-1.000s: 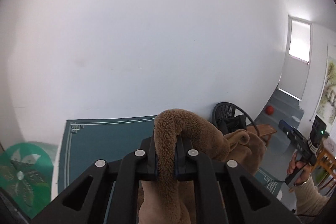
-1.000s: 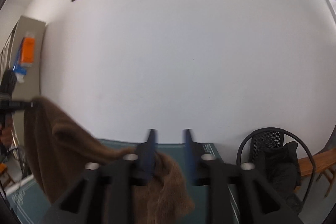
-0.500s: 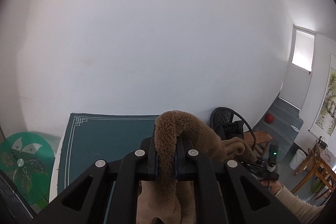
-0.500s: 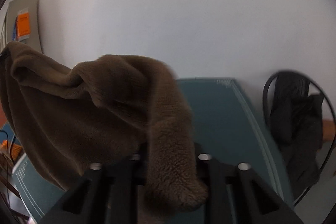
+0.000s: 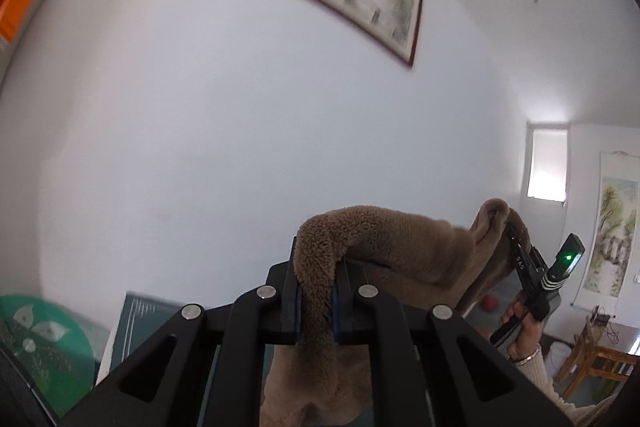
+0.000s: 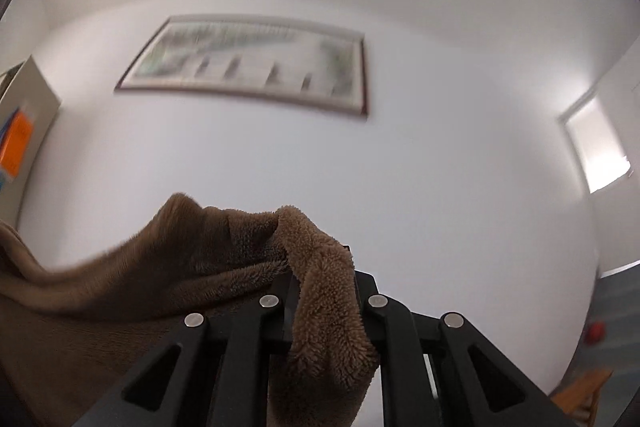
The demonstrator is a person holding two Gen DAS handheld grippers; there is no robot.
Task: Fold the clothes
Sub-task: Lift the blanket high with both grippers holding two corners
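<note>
Each hand-held gripper, left (image 5: 316, 301) and right (image 6: 324, 303), pinches an edge of the brown garment (image 5: 400, 243), held aloft at lower frame, apparently to spread it for folding.

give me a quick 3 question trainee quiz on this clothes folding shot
1. True or false: the left gripper is shut on the brown fleece garment.
2. Multiple choice: what hangs on the white wall ahead of the right gripper? A) a clock B) a framed landscape painting C) a mirror
3. Fill in: in the left wrist view, the light on the device by the person's right hand glows ____.

Key: 1 true. 2 B. 3 green.
</note>
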